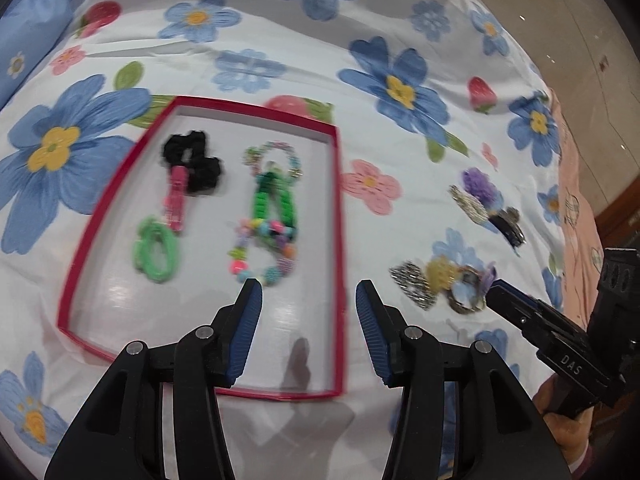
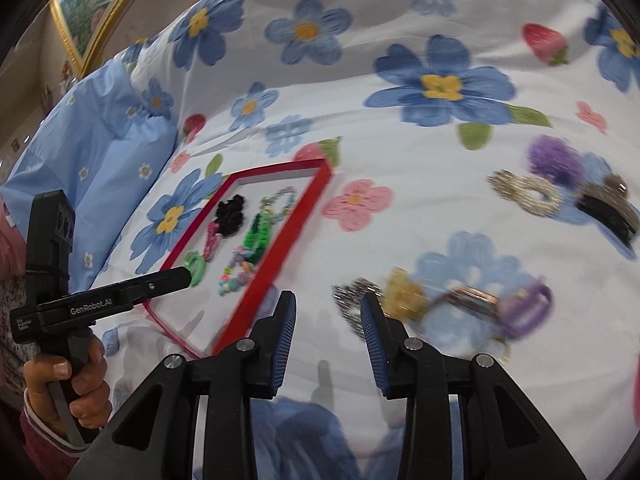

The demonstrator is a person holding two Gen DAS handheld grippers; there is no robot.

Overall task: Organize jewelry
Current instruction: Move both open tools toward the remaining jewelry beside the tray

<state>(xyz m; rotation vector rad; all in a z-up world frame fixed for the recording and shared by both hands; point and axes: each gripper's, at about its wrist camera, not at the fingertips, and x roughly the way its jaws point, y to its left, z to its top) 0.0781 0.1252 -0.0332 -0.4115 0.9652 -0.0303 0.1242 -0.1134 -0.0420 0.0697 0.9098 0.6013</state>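
A red-rimmed tray [image 1: 338, 200] lies on the flowered bedspread. It holds a black scrunchie [image 1: 192, 160], a pink clip [image 1: 176, 196], a green hair tie [image 1: 156, 250], a green clip [image 1: 276, 200] and beaded bracelets [image 1: 260, 252]. My left gripper [image 1: 309, 300] hovers open over the tray's near right corner with nothing between its fingers. To the right of the tray lie a silver glitter ring [image 2: 352, 296], a yellow piece [image 2: 404, 292] and a purple clip [image 2: 524, 304]. My right gripper [image 2: 328, 312] stands open and empty just before them. Farther back lie a purple scrunchie [image 2: 556, 160], a silver scrunchie [image 2: 524, 196] and a black claw clip [image 2: 608, 212].
A light blue pillow [image 2: 100, 152] sits left of the tray. The bed's right edge drops to a shiny floor [image 1: 580, 40], with pink cloth [image 1: 576, 200] along it. A gold-framed picture [image 2: 92, 12] hangs at the far left. A hand [image 2: 68, 380] holds the left gripper's handle.
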